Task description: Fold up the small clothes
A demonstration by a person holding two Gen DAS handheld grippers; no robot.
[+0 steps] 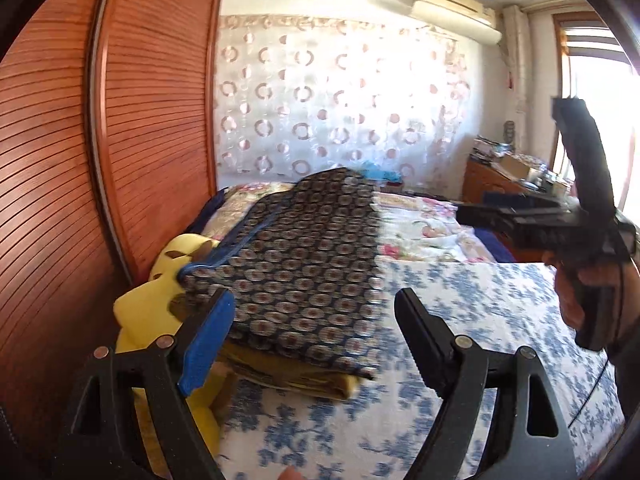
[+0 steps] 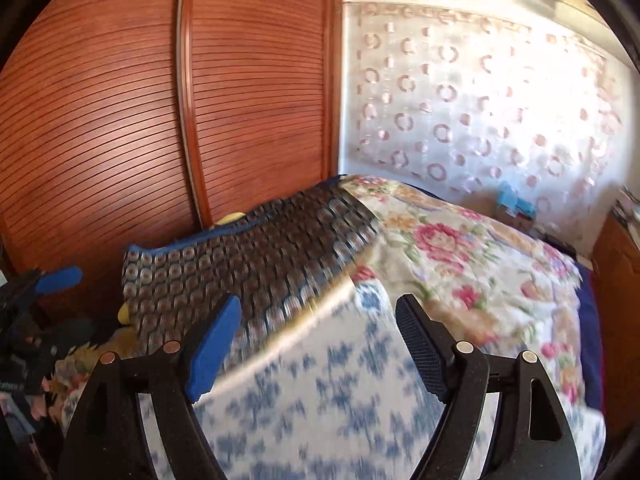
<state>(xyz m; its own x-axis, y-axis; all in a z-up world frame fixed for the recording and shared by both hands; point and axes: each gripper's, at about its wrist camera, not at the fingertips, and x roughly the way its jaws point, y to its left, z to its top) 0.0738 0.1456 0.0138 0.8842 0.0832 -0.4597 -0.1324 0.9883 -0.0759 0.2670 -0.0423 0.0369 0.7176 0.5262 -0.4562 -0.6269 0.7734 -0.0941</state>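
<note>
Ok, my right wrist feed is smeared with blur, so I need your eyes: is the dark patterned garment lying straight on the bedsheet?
Observer: No. The left wrist view shows the patterned garment folded on top of a mustard-yellow folded cloth, which lies on the blue-floral sheet.
Operator: Is the left gripper holding either one?
Observer: No. The left gripper is open at the stack's near edge, with nothing between its jaws.
Operator: And where does mine sit from there?
Observer: The right gripper is to the right of the stack, and the person's hand holds it up off the sheet.
</note>
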